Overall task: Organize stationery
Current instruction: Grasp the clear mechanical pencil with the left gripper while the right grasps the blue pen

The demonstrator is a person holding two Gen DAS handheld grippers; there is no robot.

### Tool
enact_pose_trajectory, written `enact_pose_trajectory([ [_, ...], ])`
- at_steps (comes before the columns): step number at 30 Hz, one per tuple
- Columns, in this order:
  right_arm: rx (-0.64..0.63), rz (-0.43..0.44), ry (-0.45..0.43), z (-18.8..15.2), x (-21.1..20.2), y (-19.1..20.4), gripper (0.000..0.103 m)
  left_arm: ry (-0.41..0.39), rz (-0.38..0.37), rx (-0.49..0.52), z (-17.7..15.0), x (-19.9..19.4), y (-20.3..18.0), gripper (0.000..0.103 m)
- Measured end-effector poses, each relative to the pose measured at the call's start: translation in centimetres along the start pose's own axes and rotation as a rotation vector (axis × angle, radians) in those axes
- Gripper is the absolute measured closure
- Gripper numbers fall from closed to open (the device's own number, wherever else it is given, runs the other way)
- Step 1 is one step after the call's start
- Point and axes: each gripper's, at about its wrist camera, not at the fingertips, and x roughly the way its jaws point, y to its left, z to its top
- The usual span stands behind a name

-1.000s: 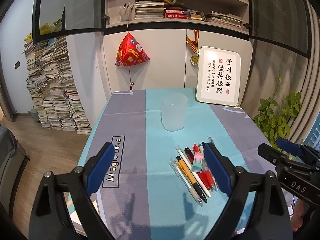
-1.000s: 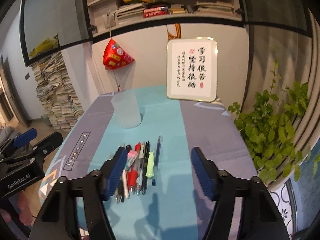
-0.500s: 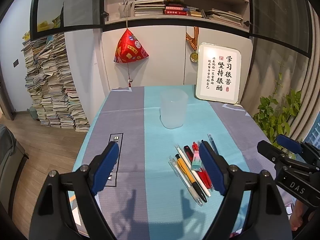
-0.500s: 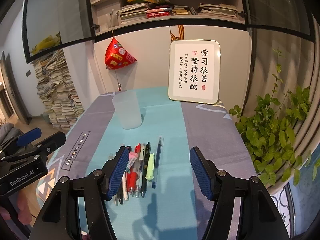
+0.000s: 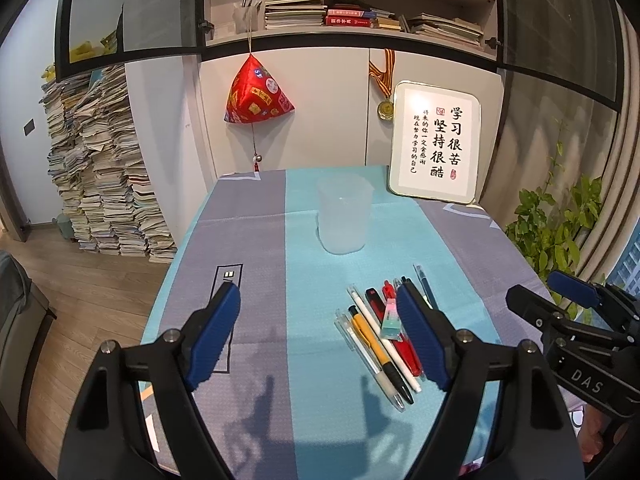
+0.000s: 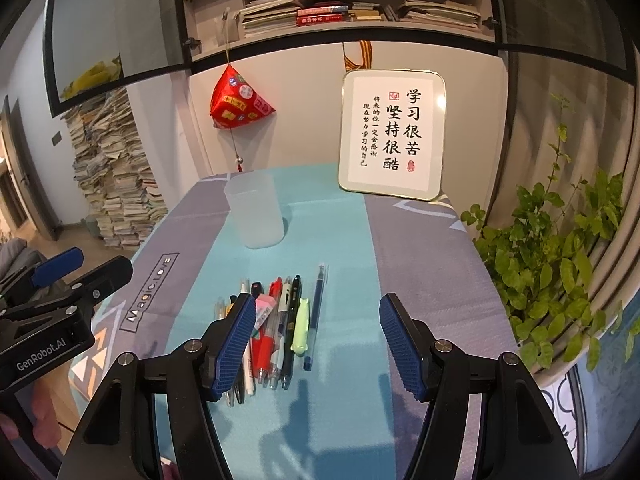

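Note:
Several pens (image 5: 380, 332) lie side by side on the teal and grey tablecloth (image 5: 260, 264), near its front right. A small pink-and-green eraser (image 5: 391, 318) rests on top of them. Behind them stands an empty frosted plastic cup (image 5: 344, 216), upright. My left gripper (image 5: 316, 300) hovers open above the cloth with nothing between its blue pads; its right finger overlaps the pens. In the right wrist view, my right gripper (image 6: 318, 304) is open and empty over the pens (image 6: 276, 328), with its left finger covering their left side. A pale green pen (image 6: 301, 326) and a dark blue pen (image 6: 316, 312) lie between its fingers' lines.
A framed calligraphy board (image 5: 436, 148) leans on the wall at the table's back right. A red ornament (image 5: 258, 96) hangs above the far edge. Potted plants (image 6: 560, 260) crowd the right side. Tall book stacks (image 5: 100, 180) stand on the floor at left.
The left gripper's jaws have narrowed a little. The right gripper's jaws are unchanged, and the pens and the cup have not moved.

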Motion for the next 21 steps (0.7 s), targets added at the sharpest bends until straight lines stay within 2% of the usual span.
enact_pose_trajectory([
  [10,-0.002,0.001,0.035,-0.1,1.5,0.0,0.037,0.029,-0.001,0.004,-0.2,1.3,-0.2,0.024],
  [15,0.002,0.0,0.084,-0.5,3.0,-0.3,0.037,0.077,0.002,-0.004,-0.6,2.8,0.0,0.031],
  [21,0.002,0.001,0.126,-0.9,4.7,-0.6,0.037,0.108,-0.003,0.008,-0.9,4.1,-0.3,0.034],
])
